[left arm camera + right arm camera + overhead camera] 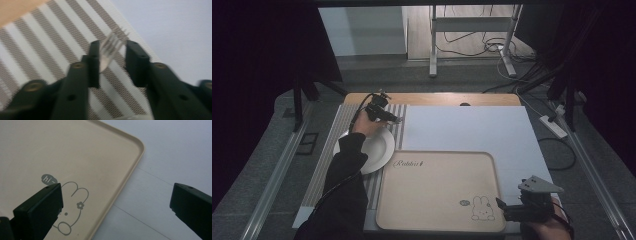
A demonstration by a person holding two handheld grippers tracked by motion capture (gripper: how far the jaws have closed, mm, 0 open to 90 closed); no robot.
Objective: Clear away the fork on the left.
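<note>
Fork (110, 51) sits between the left hand-held gripper's (111, 63) spread jaws, over the striped mat (45, 50).

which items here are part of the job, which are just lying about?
In the job:
left gripper, jaws apart around the fork
fork
white plate
striped mat

Lying about:
beige rabbit tray
right gripper, open, empty
power strip

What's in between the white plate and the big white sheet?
In the high view, the striped mat lies between the plate and the white sheet. The left gripper hovers over it with a fork between its fingers.
</note>
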